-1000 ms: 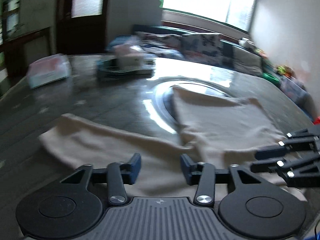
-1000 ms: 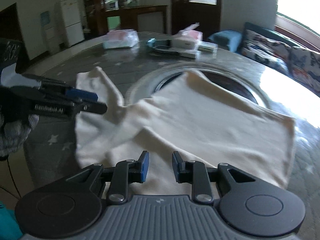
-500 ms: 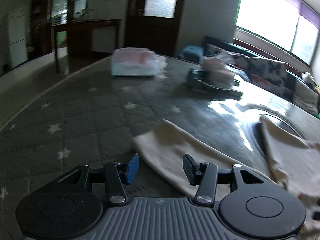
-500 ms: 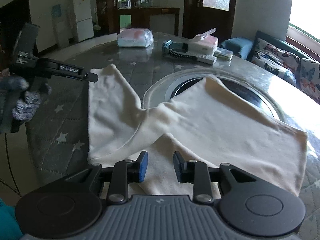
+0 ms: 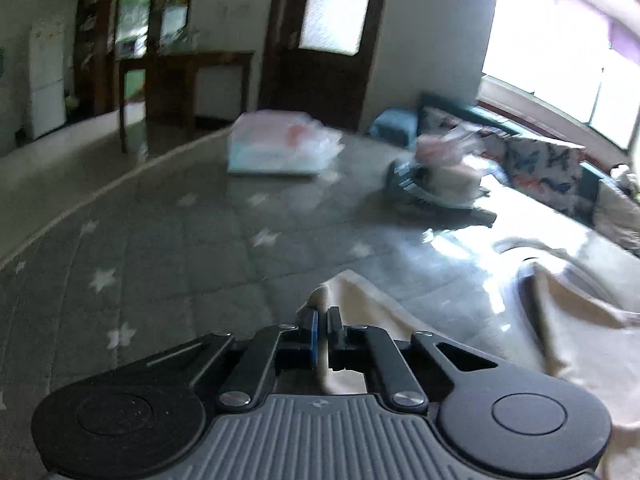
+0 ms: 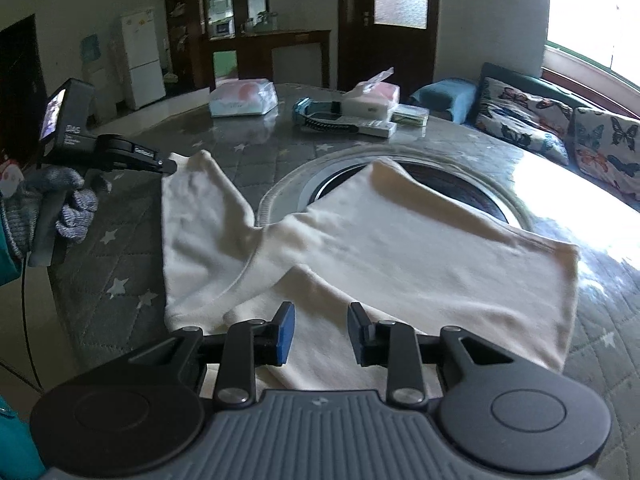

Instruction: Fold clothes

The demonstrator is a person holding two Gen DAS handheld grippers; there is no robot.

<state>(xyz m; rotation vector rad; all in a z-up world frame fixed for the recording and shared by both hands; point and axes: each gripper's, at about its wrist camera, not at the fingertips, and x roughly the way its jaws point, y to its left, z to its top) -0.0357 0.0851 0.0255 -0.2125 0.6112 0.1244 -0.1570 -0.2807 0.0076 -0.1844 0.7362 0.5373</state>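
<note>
Cream garment [image 6: 400,256] lies spread mid-frame on quilted table [image 6: 120,264] — no fold visible yet. Left gripper [image 5: 322,322] pinches sleeve end [image 5: 332,292], lower centre. Right gripper [image 6: 321,332] spread, empty, above near hem — folding all remains.

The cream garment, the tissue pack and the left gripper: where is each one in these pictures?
cream garment [image 6: 420,256]: right wrist view, on its broad flat middle.
tissue pack [image 6: 244,98]: right wrist view, on its top face.
left gripper [image 5: 322,330]: left wrist view, between its shut fingertips, which pinch the garment's corner.
</note>
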